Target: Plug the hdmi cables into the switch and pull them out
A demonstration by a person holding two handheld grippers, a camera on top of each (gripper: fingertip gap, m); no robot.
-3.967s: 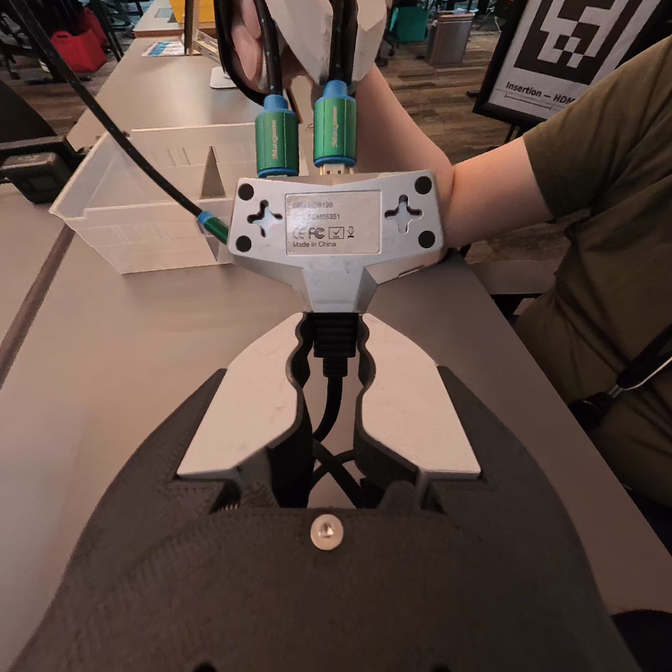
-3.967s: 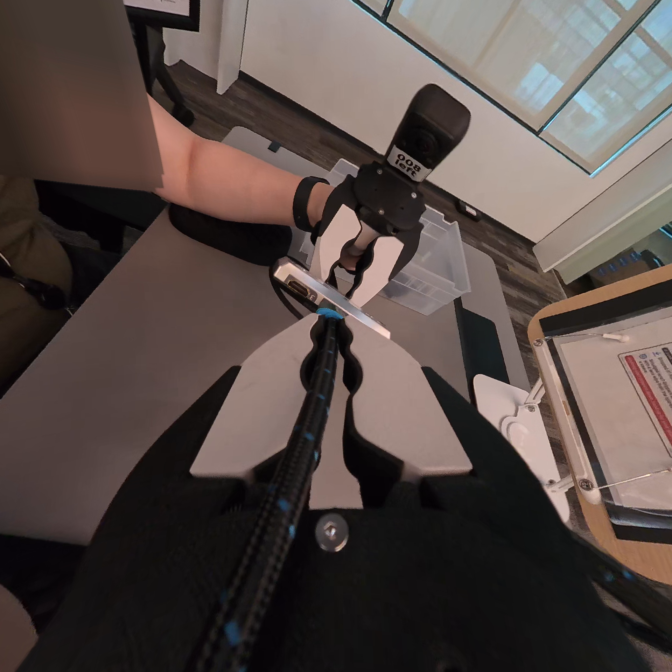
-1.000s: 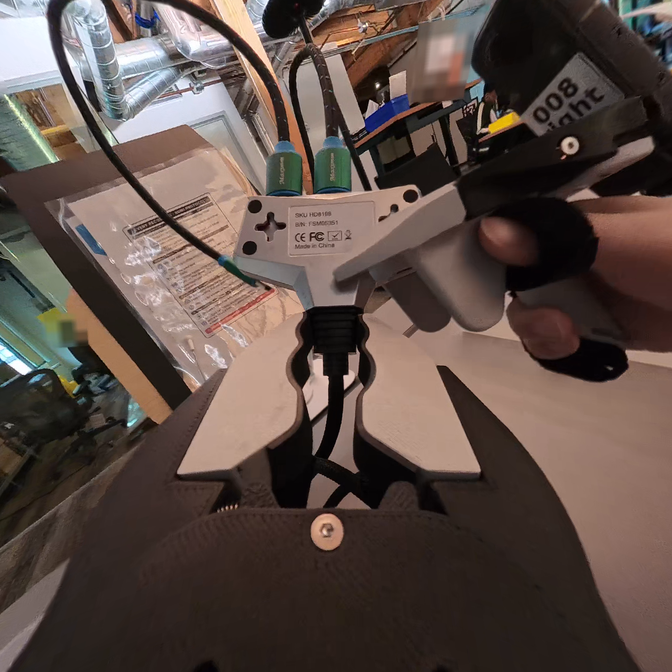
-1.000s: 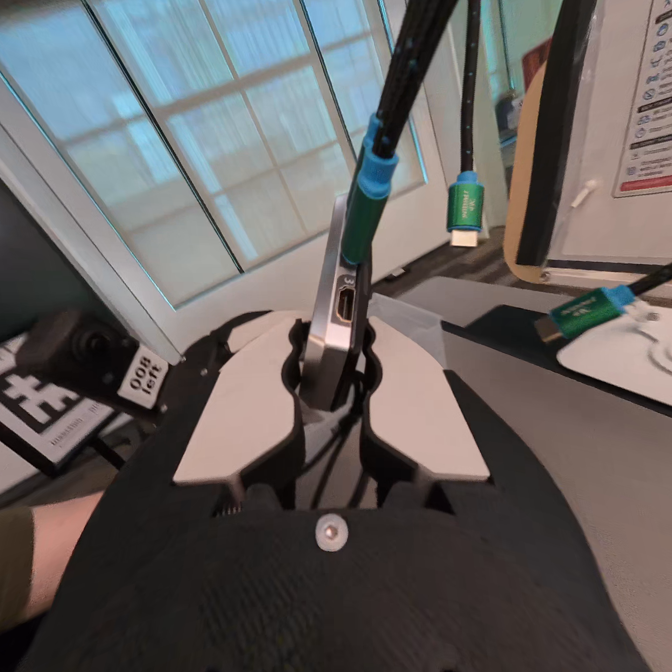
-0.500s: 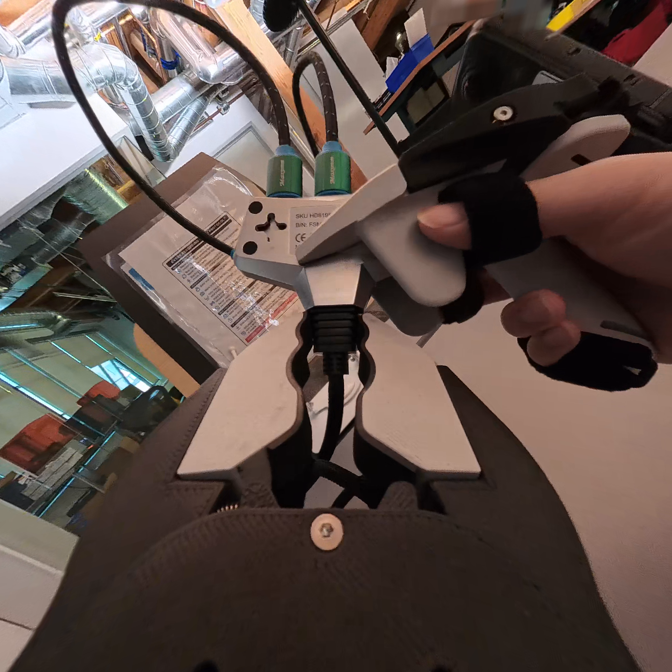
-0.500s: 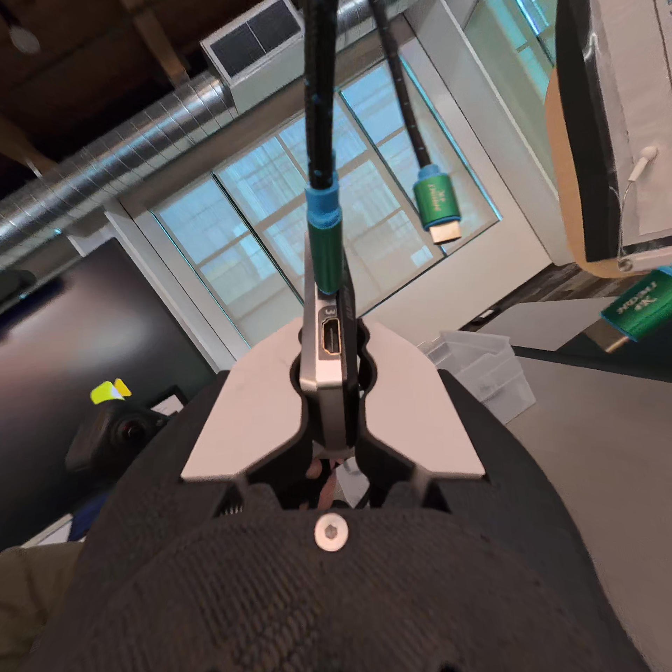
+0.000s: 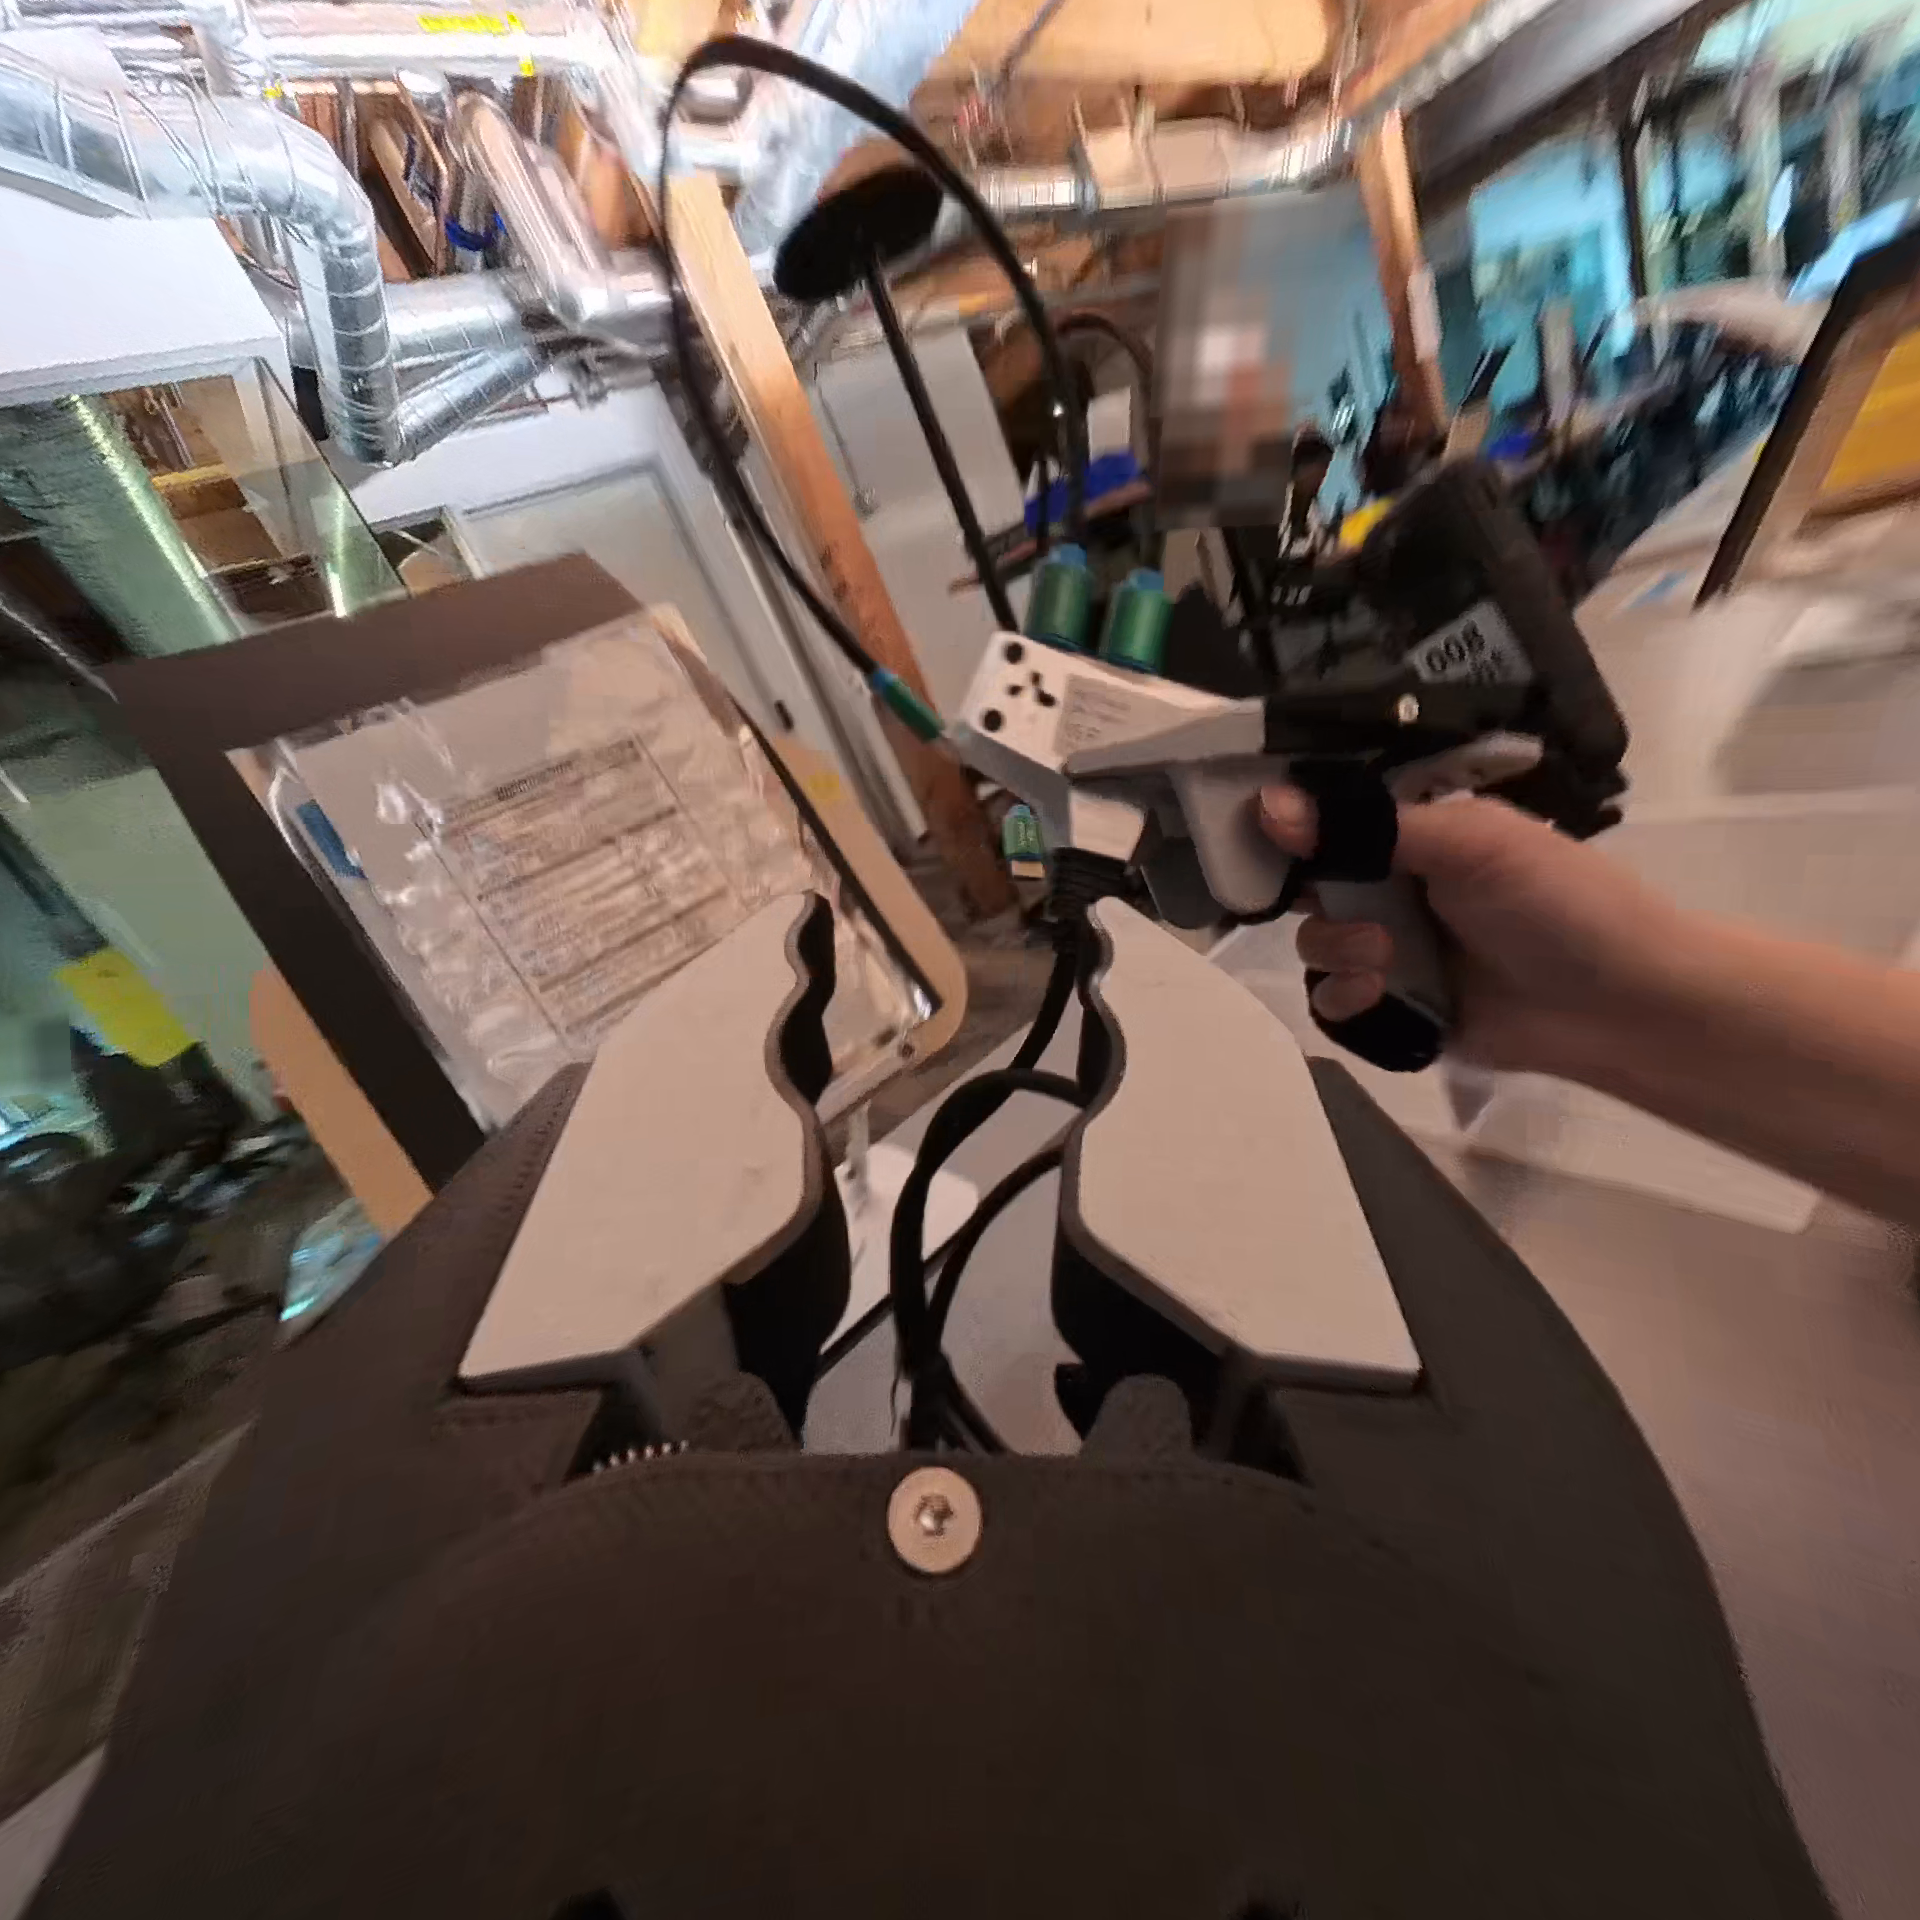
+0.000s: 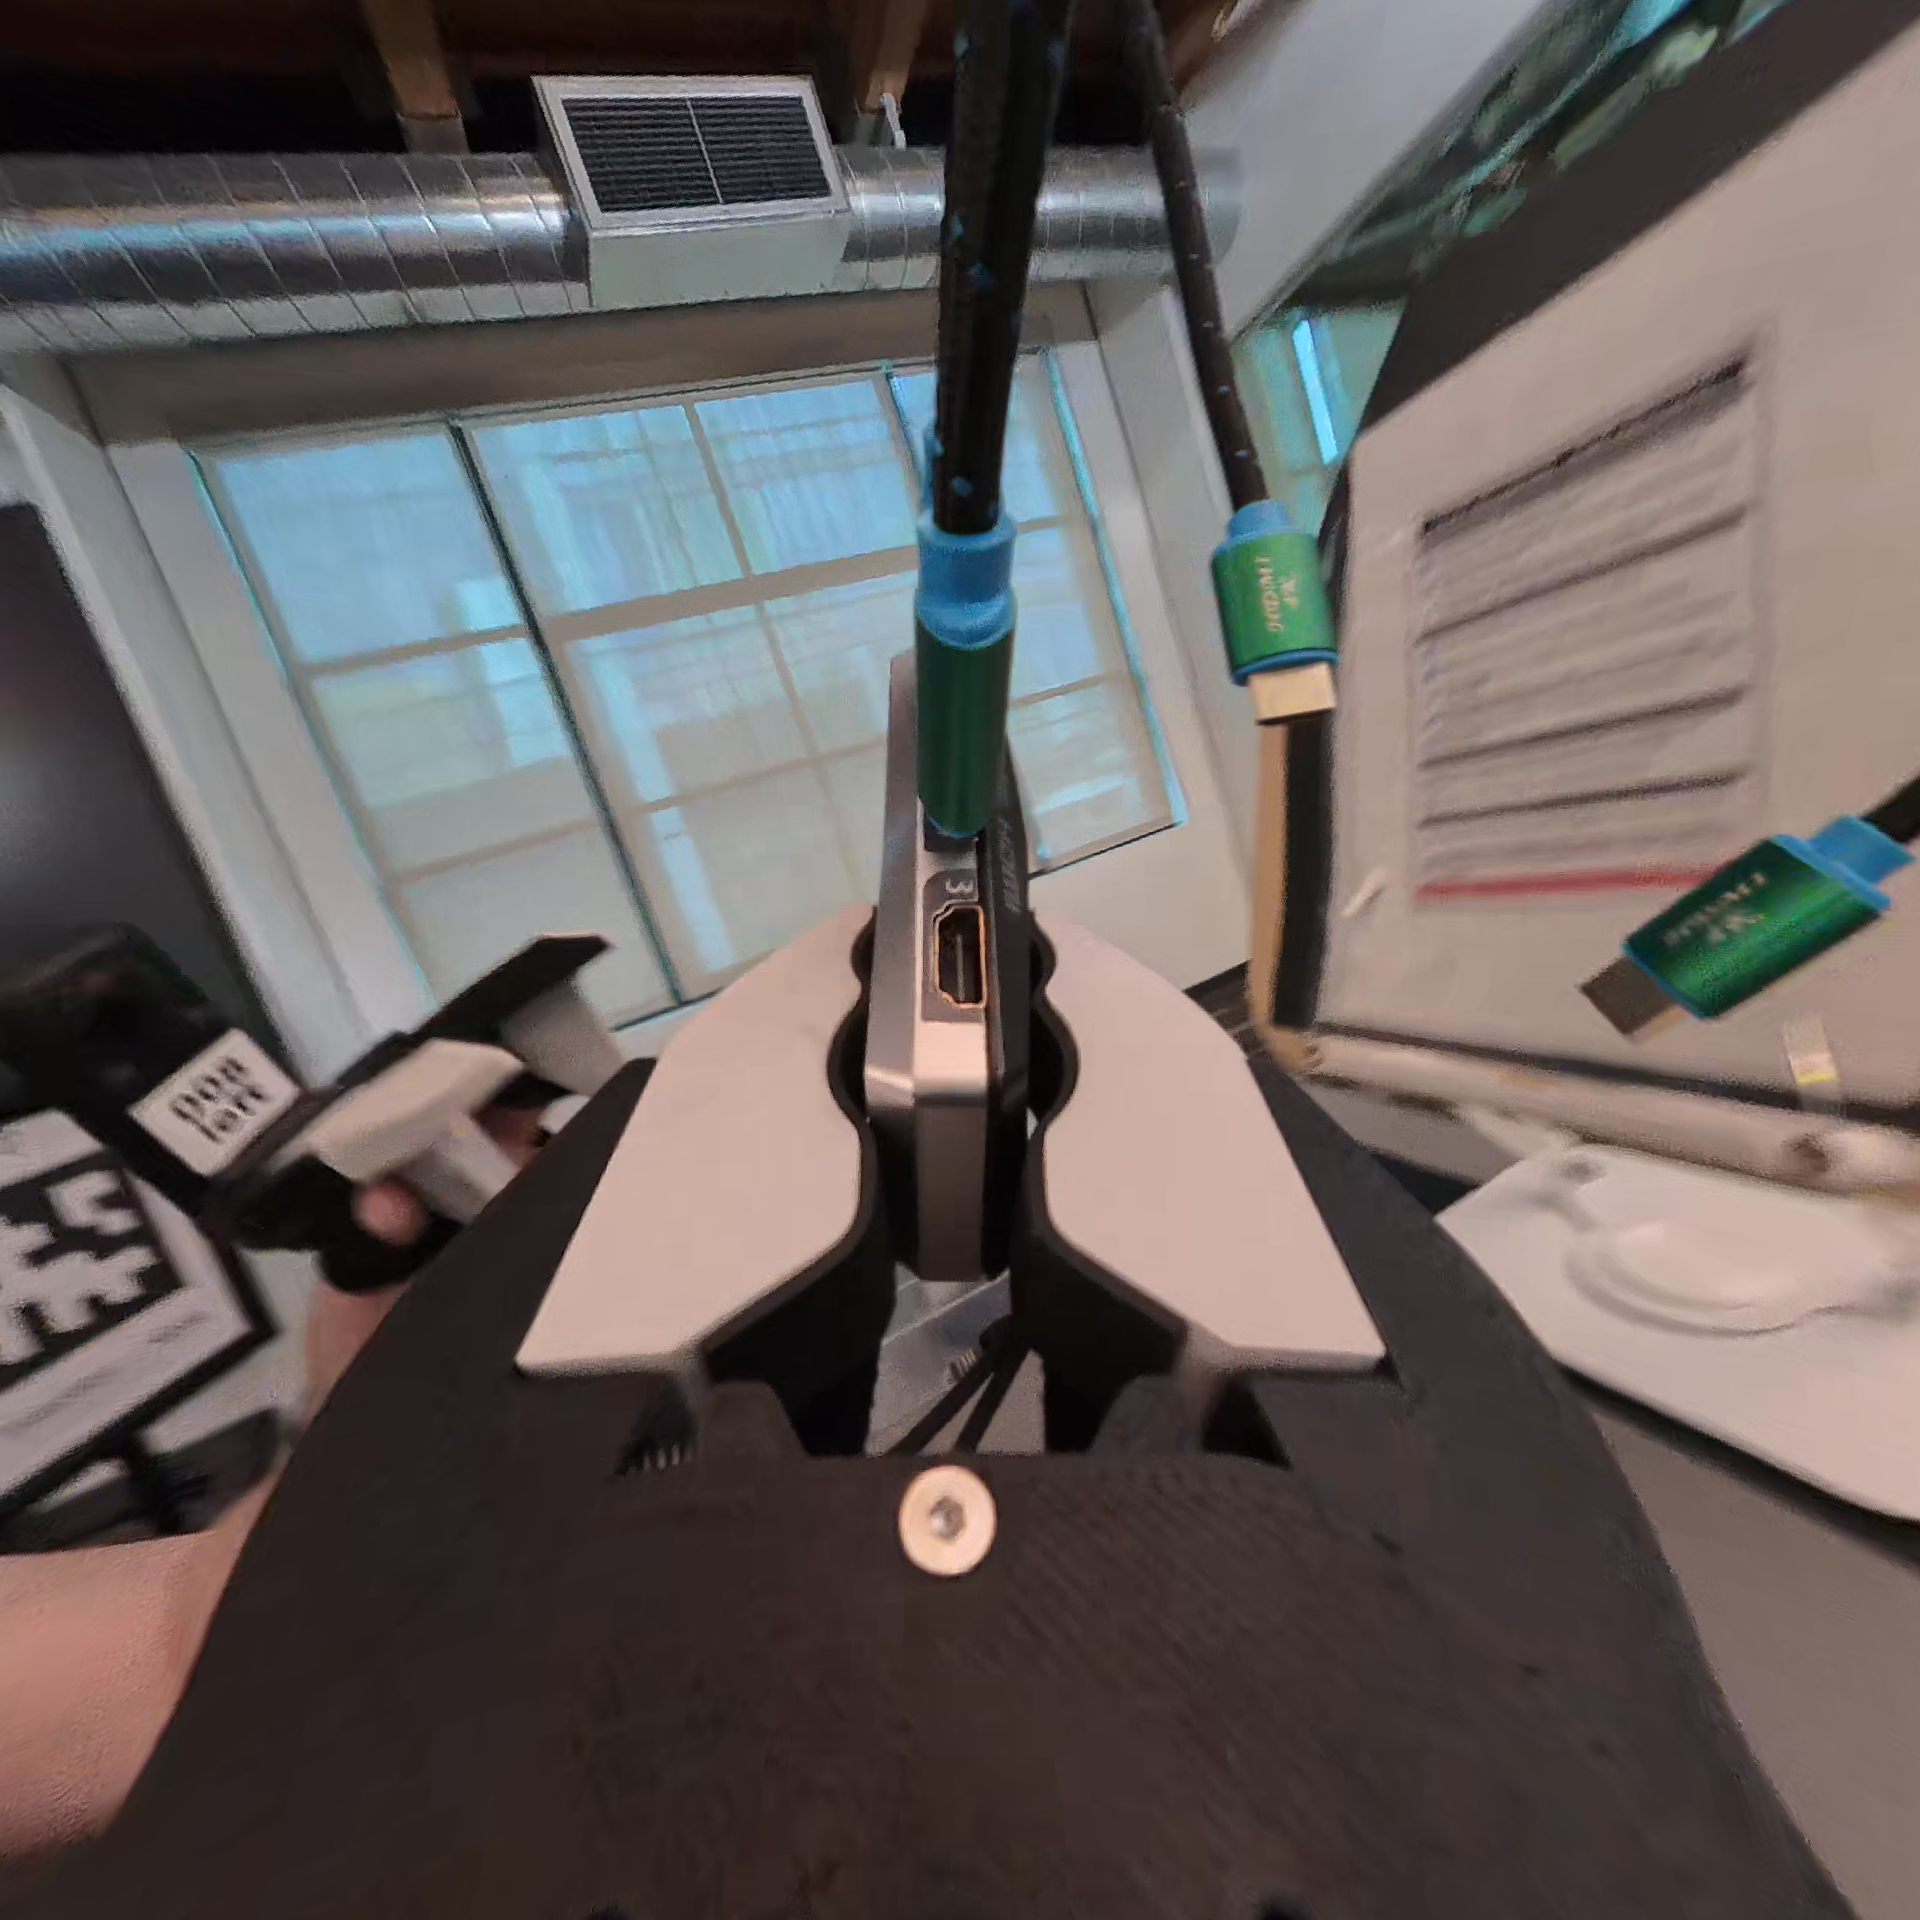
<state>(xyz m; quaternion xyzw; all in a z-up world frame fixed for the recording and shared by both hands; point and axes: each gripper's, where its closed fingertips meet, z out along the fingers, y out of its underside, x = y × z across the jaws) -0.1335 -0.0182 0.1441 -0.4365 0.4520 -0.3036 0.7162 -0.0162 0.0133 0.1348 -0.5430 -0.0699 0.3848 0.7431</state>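
Observation:
The silver HDMI switch (image 8: 935,1049) stands on edge between my right gripper's (image 8: 951,935) jaws, which are shut on it. A green plug (image 8: 961,727) sits in its top edge, above an empty port (image 8: 961,956). Two loose green plugs (image 8: 1276,613) (image 8: 1745,935) hang to the right. In the left wrist view the switch (image 7: 1039,707) is held up by the right gripper (image 7: 1101,753), with two green plugs (image 7: 1091,613) on top and one plug (image 7: 904,712) in its left side. My left gripper (image 7: 956,925) is open; the switch's black cable (image 7: 935,1195) runs loose between its fingers.
A dark board with a laminated sheet (image 7: 582,862) stands left of the switch. The grey table (image 7: 1558,1403) lies below, with a white pad (image 8: 1714,1299) on it. A person's hand (image 7: 1475,935) holds the right gripper. A black-and-white patterned sign (image 8: 83,1278) stands at the left.
My left gripper has opened, let go of the switch's cable collar and drawn back. The right gripper keeps its hold on the switch. Both views have swung.

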